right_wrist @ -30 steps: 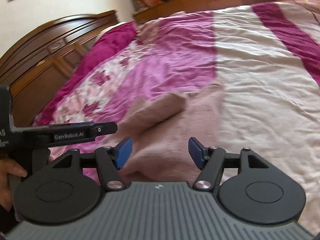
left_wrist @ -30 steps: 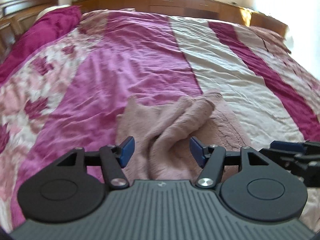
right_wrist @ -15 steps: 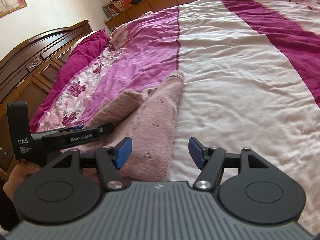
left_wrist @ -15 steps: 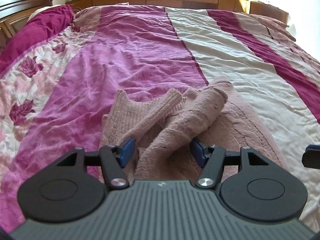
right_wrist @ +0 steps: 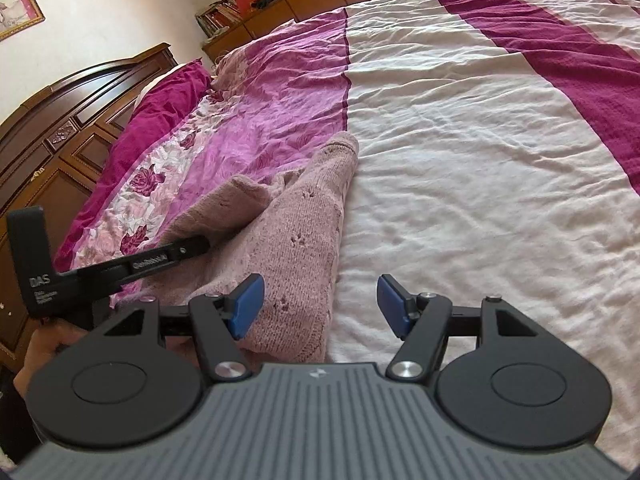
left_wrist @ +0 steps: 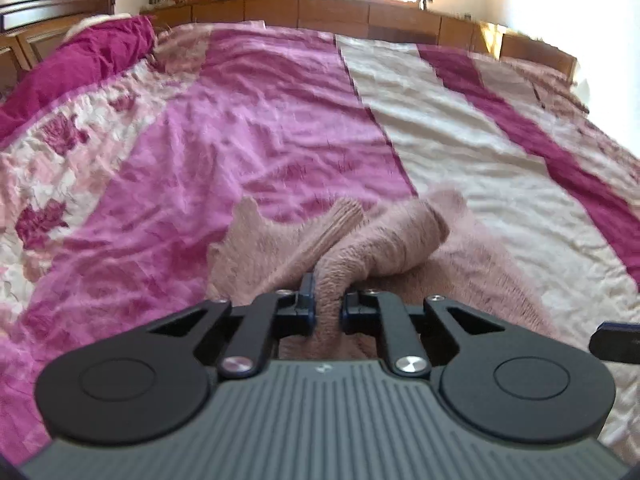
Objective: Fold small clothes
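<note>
Dusty-pink knitted sweater [left_wrist: 404, 240]: lies crumpled on the bedspread [left_wrist: 248, 128], across its magenta and cream stripes. Left gripper [left_wrist: 327, 307]: jaws have just been closing, now clenched on a bunched fold of the sweater. Right gripper [right_wrist: 316, 306]: jaws spread wide, gripping nothing; the sweater's near hem lies between its blue pads, beside the left-hand one. Wooden headboard [right_wrist: 60, 136]: to the left.

Black right gripper [right_wrist: 318, 306], blue pads, silver screws.
</note>
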Demonstrator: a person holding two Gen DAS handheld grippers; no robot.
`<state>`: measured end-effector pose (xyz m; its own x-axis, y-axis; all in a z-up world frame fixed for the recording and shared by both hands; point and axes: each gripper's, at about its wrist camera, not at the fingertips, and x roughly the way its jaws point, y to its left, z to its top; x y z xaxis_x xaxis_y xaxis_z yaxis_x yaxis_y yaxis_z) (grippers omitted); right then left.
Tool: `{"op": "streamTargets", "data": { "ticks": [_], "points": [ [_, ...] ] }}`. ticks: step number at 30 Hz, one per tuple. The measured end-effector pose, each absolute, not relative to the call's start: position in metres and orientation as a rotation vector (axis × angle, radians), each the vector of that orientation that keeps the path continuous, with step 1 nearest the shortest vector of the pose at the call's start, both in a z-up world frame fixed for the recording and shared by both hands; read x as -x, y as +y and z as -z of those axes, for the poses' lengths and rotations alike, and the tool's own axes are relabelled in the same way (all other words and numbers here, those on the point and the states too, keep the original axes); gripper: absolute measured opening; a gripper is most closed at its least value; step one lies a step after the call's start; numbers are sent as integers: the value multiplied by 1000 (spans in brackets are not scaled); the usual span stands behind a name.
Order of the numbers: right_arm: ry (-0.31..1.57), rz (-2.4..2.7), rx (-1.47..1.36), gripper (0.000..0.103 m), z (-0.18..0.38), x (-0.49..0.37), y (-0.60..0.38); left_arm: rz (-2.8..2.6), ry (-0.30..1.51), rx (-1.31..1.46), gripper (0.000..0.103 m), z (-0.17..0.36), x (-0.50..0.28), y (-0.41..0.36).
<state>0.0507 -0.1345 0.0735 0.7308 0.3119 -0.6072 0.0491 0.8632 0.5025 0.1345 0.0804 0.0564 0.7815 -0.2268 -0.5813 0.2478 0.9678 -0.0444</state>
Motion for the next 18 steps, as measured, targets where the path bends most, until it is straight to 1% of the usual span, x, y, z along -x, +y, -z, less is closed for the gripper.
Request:
{"op": "streamTargets", "data": {
  "ticks": [2,5,9,12,13,14,15,16,17,18],
  "points": [
    [740,-152,-524,70,-74,-50,-136,244,589,-10,13,-67,-133,89],
    [738,-158,-524,70,-74,-50,-135,218,591,23,13,-74,-139,100],
    [745,-167,-520,70,-71,-50,-133,179,654,33,13,-60,-150,109],
    [755,-165,-517,70,-68,-52,-131,167,703,51,17,-45,-153,112],
    [756,-166,-517,70,-67,-52,-131,163,711,54,21,-41,-153,113],
    [758,-166,-516,70,-67,-52,-130,153,710,47,27,-38,-152,113],
    [759,-166,-514,70,-66,-53,-130,142,704,32,32,-38,-151,112],
    [760,-166,-513,70,-66,-53,-129,128,696,11,42,-38,-151,111],
    [762,-167,-512,70,-65,-53,-129,115,691,-5,49,-39,-150,112],
    [764,-168,-513,70,-64,-54,-129,108,685,-14,50,-40,-151,112]
  ]
}}
